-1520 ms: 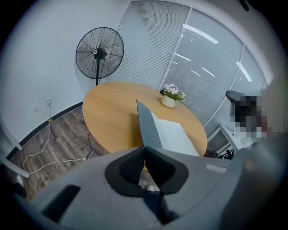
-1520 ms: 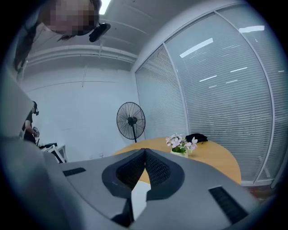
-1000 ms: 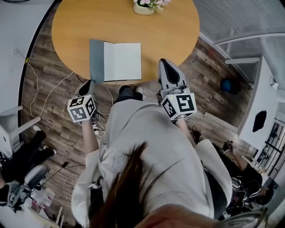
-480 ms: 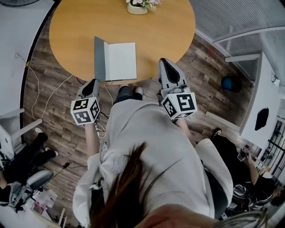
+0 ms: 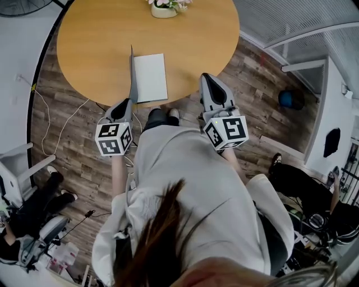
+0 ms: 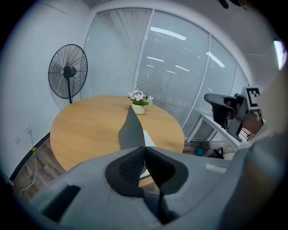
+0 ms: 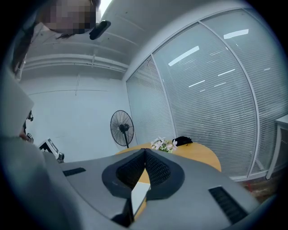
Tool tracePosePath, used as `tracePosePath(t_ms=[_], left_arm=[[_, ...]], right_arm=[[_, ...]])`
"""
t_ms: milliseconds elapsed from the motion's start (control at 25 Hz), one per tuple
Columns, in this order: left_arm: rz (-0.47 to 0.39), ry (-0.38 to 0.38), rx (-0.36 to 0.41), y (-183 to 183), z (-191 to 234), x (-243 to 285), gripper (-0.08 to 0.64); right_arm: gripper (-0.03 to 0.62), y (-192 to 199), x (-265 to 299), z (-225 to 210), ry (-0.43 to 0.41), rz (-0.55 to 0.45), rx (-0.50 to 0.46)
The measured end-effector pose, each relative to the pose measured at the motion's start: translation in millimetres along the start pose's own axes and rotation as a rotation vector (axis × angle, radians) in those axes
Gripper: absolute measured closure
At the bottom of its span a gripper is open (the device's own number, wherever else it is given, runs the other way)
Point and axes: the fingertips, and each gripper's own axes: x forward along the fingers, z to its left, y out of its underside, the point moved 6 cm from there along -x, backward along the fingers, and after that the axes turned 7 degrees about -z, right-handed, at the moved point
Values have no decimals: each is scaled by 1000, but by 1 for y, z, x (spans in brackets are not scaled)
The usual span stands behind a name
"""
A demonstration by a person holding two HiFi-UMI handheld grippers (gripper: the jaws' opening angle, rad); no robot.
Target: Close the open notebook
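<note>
The closing is roughly half done. The notebook lies on the round wooden counter near its front edge, with its white page side flat and facing up. Its grey left cover stands almost upright along the spine, seen nearly edge-on from the head view.

The left tongs are pressed together on the near lower corner of that cover, which rises straight out from between their tips in the left gripper view. What is left, as I judge it, is to carry the cover over the top and lay it down on the white page, then let go.

The right tongs are also together but hold nothing. They sit just off the counter's front edge, to the right of the notebook and apart from it. (A white strip showing through the gap behind their tips is probably the notebook's page, though I can't be sure.)

There is 1 container on the counter: a small pale pot at the far edge, well apart from the notebook. It holds a little bunch of pale flowers with green leaves. A dark object lies beside the pot in the right gripper view; what it is I cannot make out.
</note>
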Motion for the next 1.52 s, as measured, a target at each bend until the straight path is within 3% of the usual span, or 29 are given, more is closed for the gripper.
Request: tracePosePath(t_ms=[480,840,1520], left_arm=[[36,120,19,7,-27,23,538],[82,204,47,14,-43,48,538],[193,274,73,46,-64,89,538]], right_arm=[[589,3,-13,2,29,9,1],[589,5,-29,-9,96,23,-3],[589,17,-42,-10,132,66,3]])
